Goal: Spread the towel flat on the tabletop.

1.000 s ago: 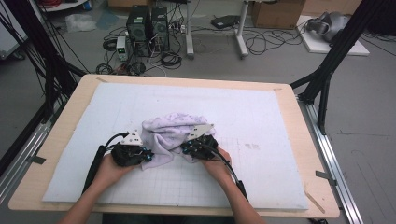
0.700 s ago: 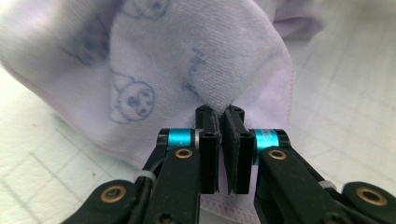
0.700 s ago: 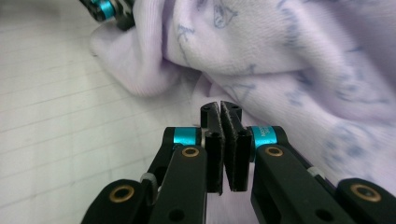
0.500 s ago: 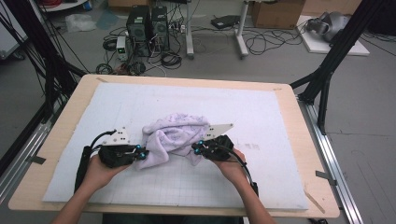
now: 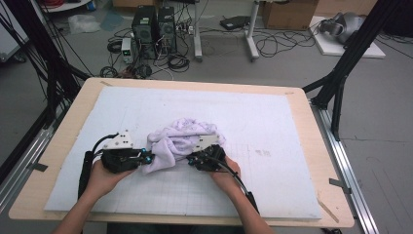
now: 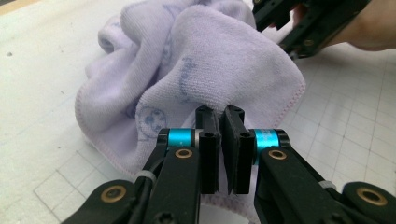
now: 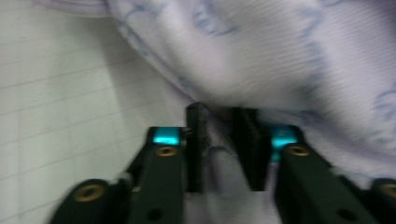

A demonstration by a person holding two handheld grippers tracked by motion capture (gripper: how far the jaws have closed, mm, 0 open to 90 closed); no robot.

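A crumpled lavender towel [image 5: 187, 136] lies at the middle of the white gridded mat [image 5: 272, 117]. My left gripper [image 5: 146, 158] lies level at the towel's left side. In the left gripper view it [image 6: 220, 112] is shut on a fold of the towel [image 6: 210, 65], which hangs lifted from the pads. My right gripper [image 5: 191, 158] sits at the towel's front right. Its jaws [image 7: 224, 114] have just been opening; a gap stands between the pads, and towel cloth [image 7: 261, 56] lies loosely between and beyond them.
The mat covers most of a wooden table [image 5: 58, 146]. Black frame posts [image 5: 341, 73] stand at both sides of the table. Beyond the far edge, computer cases [image 5: 156, 24] and cables lie on the floor. The person's forearms come in over the front edge.
The left gripper drew leftward and a little up with the towel's edge. The right gripper went right, then came back left against the towel, and its jaws parted.
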